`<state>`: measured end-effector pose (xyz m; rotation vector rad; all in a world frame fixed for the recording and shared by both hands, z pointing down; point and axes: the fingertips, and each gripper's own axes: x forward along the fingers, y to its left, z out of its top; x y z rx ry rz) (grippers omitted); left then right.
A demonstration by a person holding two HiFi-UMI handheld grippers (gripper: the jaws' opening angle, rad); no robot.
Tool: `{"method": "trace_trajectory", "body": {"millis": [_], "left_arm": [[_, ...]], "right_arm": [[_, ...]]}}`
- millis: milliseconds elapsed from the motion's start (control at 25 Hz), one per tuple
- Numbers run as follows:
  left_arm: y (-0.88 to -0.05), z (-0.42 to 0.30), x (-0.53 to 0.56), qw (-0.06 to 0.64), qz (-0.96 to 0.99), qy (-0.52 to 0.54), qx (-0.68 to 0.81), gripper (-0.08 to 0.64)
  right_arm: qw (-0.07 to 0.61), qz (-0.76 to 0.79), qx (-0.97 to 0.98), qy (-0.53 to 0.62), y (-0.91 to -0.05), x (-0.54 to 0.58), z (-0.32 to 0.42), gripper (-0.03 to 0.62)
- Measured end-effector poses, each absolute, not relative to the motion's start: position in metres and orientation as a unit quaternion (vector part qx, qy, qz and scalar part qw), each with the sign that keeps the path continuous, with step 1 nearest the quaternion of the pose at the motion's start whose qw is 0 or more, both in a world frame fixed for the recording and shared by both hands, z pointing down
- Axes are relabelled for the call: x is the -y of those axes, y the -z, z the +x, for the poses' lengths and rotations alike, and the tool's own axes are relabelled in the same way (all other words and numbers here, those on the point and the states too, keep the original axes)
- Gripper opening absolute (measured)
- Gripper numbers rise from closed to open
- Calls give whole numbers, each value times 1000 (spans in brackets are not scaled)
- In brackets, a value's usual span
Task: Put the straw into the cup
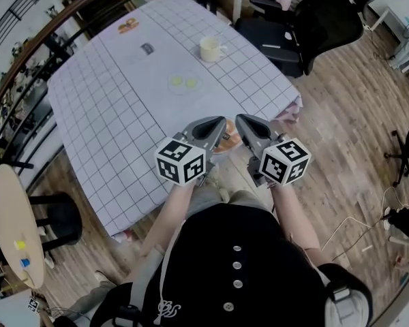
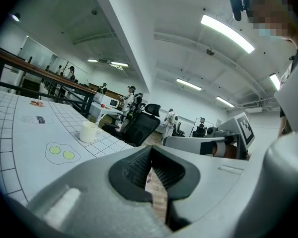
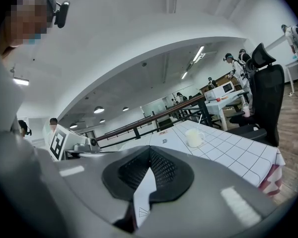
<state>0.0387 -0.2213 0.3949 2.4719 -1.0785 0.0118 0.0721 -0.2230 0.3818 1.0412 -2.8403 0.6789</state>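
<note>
A cream cup (image 1: 211,48) with a handle stands on the far right part of the grid-patterned table (image 1: 109,121). The cup also shows in the left gripper view (image 2: 89,131) and the right gripper view (image 3: 193,139), where a thin white straw (image 3: 199,124) seems to stick out of it. My left gripper (image 1: 220,122) (image 2: 150,150) and right gripper (image 1: 241,120) (image 3: 150,150) hang side by side over the table's near edge, well short of the cup. Both are shut with nothing between their pads.
Two green dots (image 1: 184,82) are printed in a ring on the cloth between me and the cup. A small dark item (image 1: 147,48) and an orange item (image 1: 128,25) lie farther back. Black office chairs (image 1: 307,26) stand beyond the table's right side, and a round wooden table (image 1: 13,223) stands at left.
</note>
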Motion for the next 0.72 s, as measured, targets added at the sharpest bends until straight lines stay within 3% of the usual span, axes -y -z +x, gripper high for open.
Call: {"method": "trace_trajectory", "body": {"millis": [720], "left_arm": [[-402, 46, 211, 237, 889, 4, 392, 0]], "right_arm": [[30, 331, 914, -231, -402, 210, 75, -2]]}}
